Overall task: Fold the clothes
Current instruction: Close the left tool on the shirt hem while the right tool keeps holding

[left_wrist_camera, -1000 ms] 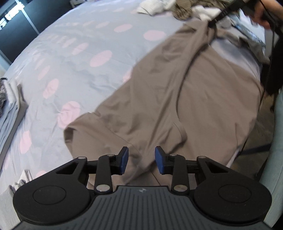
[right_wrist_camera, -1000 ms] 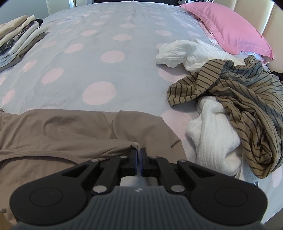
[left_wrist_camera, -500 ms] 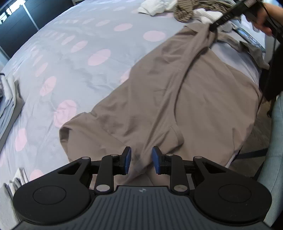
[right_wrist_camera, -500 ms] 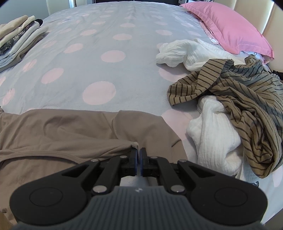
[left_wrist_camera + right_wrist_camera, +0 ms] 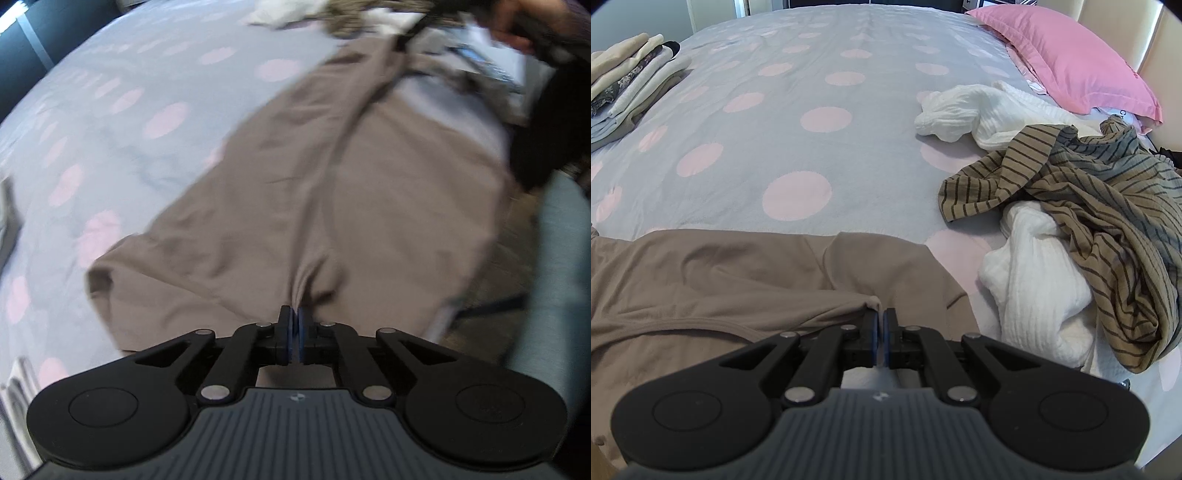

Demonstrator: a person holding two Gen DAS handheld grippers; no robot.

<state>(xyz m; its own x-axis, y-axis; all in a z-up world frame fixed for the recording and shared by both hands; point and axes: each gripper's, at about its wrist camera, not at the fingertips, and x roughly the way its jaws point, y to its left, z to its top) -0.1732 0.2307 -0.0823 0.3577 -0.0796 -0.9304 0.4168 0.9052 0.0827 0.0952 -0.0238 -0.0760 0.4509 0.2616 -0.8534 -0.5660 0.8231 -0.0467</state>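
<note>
— Where's the garment?

— The taupe shirt (image 5: 332, 192) lies spread along the near edge of the bed (image 5: 798, 155), one side spilling over that edge toward the floor. A long fold runs down its middle from one of my grips to the other.

— And your jaws?

— My left gripper (image 5: 294, 334) is clamped on a pinch of the shirt's cloth; the fabric puckers into a ridge right at the blue pads, which stand together. My right gripper (image 5: 880, 328) is also closed tight on the shirt, with a small corner of taupe cloth poking up between the pads. In the left view the right one shows at the shirt's far end, blurred, with my hand (image 5: 517, 22) behind it.

— What lies around it?

— Just beside the shirt, toward the bed's right edge, sits a heap — a striped brown top (image 5: 1089, 206) draped over white ribbed knitwear (image 5: 1034, 291), and another white crumpled piece (image 5: 967, 110) farther back. A pink pillow (image 5: 1063, 55) rests at the far right corner. A stack of folded clothes (image 5: 628, 81) sits at the far left edge, well apart from the shirt. The polka-dot cover between them is bare.
</note>
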